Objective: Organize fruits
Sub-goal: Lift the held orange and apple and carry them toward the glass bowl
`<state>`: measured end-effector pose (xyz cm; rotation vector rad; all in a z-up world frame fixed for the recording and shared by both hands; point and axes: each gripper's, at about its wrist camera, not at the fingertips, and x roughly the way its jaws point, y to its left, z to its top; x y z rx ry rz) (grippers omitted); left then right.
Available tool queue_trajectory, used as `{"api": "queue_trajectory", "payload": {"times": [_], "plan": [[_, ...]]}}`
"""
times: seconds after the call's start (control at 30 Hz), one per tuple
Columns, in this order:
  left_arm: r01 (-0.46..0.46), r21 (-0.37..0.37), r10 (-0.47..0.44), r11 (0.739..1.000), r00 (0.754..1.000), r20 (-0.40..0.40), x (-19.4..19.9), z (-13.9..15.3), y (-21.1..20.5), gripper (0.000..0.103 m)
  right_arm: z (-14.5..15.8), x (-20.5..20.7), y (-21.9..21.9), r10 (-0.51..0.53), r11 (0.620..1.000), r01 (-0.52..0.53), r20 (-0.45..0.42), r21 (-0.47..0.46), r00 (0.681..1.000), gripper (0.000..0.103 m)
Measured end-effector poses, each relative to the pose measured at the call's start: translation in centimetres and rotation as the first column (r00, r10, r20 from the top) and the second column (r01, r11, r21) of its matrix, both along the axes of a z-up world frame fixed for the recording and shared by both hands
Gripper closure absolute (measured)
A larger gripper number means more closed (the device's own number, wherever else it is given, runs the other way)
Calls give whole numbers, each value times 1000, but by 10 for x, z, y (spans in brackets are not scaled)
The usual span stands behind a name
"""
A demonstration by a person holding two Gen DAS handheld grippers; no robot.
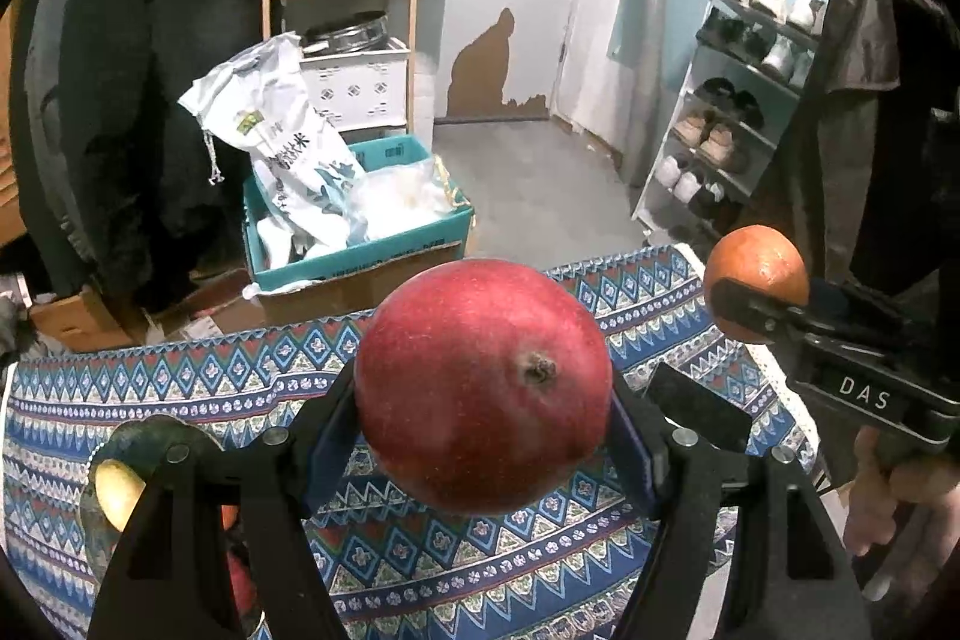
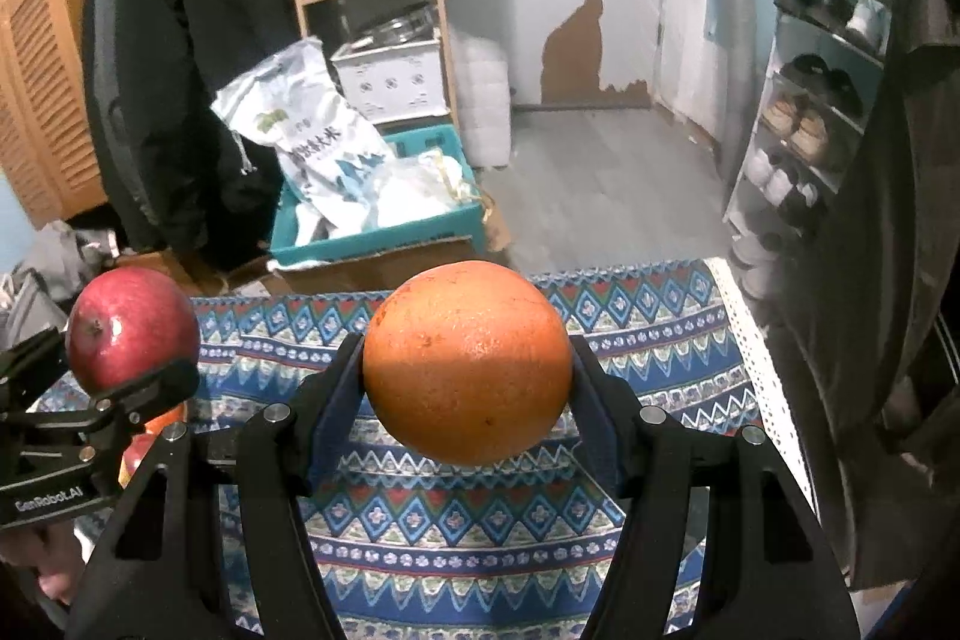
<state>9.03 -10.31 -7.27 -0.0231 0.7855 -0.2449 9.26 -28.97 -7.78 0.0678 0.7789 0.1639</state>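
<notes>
Down at the near left corner of the patterned cloth (image 1: 480,568), a dark bowl (image 1: 141,439) sits mostly hidden behind the left gripper's (image 1: 483,388) frame. Only a yellowish fruit (image 1: 117,493) and slivers of red show inside it, and I cannot tell how many pieces it holds. The hands are cut off at the picture edges.

The left gripper's jaws stand about half apart, clenched on a red apple (image 1: 483,382), raised clear above the middle of the cloth. The right gripper (image 2: 468,370) is likewise half parted, its pads pressed against both sides of an orange (image 2: 468,361), also lifted off the cloth, nearer its right edge, beside the apple.
</notes>
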Motion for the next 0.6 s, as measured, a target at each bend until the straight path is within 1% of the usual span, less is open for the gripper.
{"api": "queue_trajectory", "payload": {"times": [0.3, 0.6], "plan": [[-41, 16, 40, 999, 998, 55, -20, 16, 21, 28, 16, -10, 16, 32, 999, -32, 37, 5, 999, 38], [-83, 5, 83, 997, 994, 71, -33, 25, 48, 28, 26, -9, 50, 93, 996, -94, 56, 9, 994, 38]]}}
